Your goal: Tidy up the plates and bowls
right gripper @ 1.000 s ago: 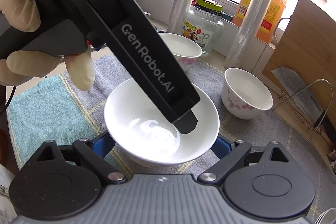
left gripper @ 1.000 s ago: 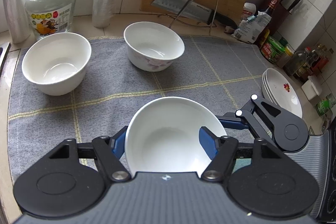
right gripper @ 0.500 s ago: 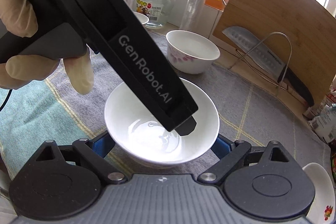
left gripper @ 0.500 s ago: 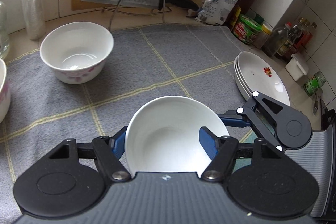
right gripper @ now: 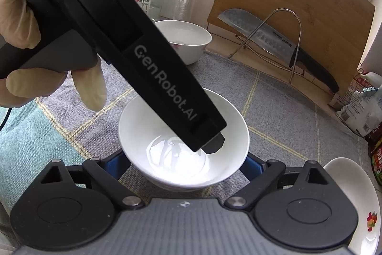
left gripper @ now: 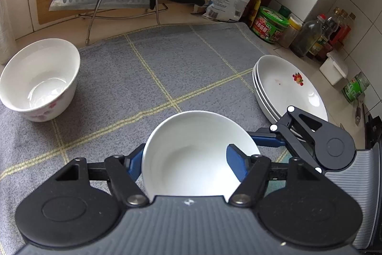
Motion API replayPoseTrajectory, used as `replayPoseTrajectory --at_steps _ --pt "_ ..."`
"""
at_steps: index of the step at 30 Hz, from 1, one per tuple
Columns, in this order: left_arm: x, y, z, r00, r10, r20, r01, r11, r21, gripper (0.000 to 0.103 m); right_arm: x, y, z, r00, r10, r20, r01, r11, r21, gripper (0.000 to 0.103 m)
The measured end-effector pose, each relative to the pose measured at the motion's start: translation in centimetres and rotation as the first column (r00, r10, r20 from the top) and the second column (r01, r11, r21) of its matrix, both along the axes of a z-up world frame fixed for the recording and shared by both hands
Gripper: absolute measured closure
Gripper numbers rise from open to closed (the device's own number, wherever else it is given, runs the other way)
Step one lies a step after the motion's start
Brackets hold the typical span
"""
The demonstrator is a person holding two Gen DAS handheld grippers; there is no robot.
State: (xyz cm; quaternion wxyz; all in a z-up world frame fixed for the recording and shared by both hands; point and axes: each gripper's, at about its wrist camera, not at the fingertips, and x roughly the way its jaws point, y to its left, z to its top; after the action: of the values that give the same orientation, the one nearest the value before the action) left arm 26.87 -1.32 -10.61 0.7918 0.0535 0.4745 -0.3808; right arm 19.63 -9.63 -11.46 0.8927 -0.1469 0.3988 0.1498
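left gripper (left gripper: 188, 159) clamps bowl (left gripper: 191, 159) rim; right gripper (right gripper: 183, 166) straddles it

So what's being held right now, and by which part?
The left hand-held gripper grips the plain white bowl by its rim, one finger inside, one outside. Whether the right hand-held gripper grips it cannot be told.

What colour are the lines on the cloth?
Pale yellow lines on the grey cloth, clearest in the left wrist view.

A glossy white ceramic bowl (left gripper: 191, 154) is gleaming between the fingers, above a coarse woven grey cloth (left gripper: 167, 68).
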Motion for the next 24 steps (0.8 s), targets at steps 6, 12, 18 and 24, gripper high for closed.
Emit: replayPoseTrajectory --at_steps 6,12,18,24 --pt "0.46 -0.34 -0.19 1.000 0.007 -0.008 -0.007 1.000 -0.004 0.033 0.31 -0.65 -0.48 1.000 -0.019 -0.005 0.019 1.000 0.017 0.006" --pt "0.73 -0.60 -0.24 1.000 0.008 -0.006 -0.008 1.000 -0.008 0.033 0.69 -0.62 -0.59 0.999 -0.034 -0.010 0.034 0.999 0.025 0.006" --pt "0.76 -0.46 -0.29 1.000 0.006 -0.014 -0.006 1.000 -0.026 0.024 0.67 -0.78 -0.30 0.999 -0.038 -0.010 0.038 0.998 0.044 0.002" --pt "0.66 0.13 -0.07 0.999 0.046 0.002 -0.046 0.999 -0.027 0.017 0.50 -0.76 -0.17 0.999 -0.043 0.007 0.043 0.999 0.026 0.000"
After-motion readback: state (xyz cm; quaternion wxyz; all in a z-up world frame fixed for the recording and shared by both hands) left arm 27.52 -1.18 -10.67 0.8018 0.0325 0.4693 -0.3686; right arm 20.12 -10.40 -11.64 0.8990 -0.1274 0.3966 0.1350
